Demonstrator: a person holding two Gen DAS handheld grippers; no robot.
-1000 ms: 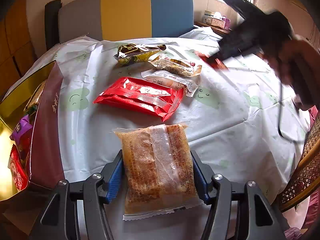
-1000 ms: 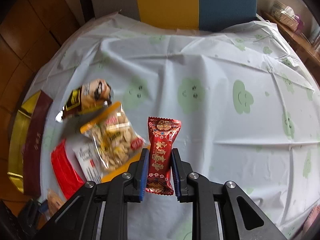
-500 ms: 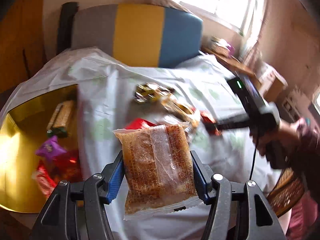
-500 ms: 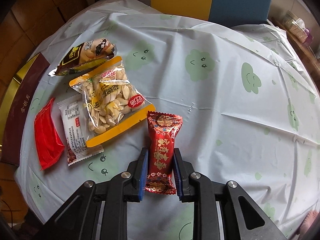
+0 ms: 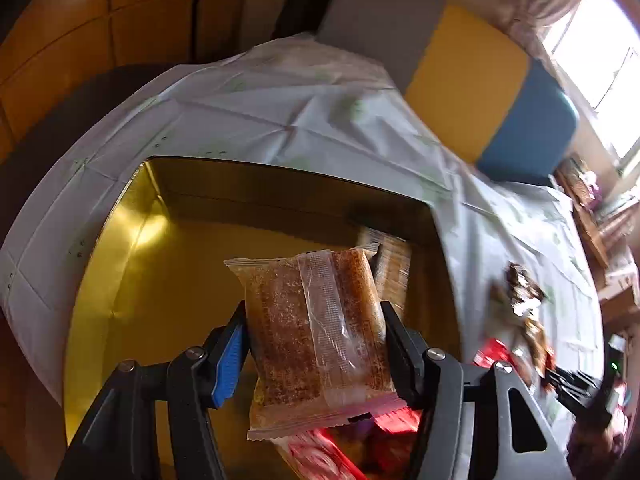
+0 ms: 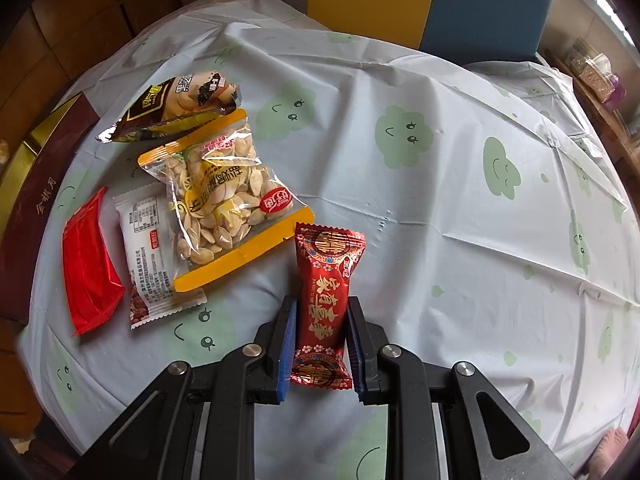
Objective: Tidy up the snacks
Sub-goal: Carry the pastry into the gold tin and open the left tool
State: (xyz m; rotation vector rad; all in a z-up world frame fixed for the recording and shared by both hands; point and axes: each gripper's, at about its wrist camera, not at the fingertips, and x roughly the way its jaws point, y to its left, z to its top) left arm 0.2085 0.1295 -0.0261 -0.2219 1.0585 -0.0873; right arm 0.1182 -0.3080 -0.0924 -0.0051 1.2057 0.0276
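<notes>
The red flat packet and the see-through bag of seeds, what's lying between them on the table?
In the right wrist view, a white packet lies between the red flat packet and the seed bag, which overlaps its right edge.

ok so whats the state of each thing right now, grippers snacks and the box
left gripper: shut on the brown cake packet, held above the gold box
right gripper: shut on the red candy packet, held over the table
gold box: open, some snacks inside
seed bag: sealed, lying on the tablecloth
dark snack packet: sealed, lying flat
white packet: partly under the seed bag
red flat packet: lying flat
</notes>
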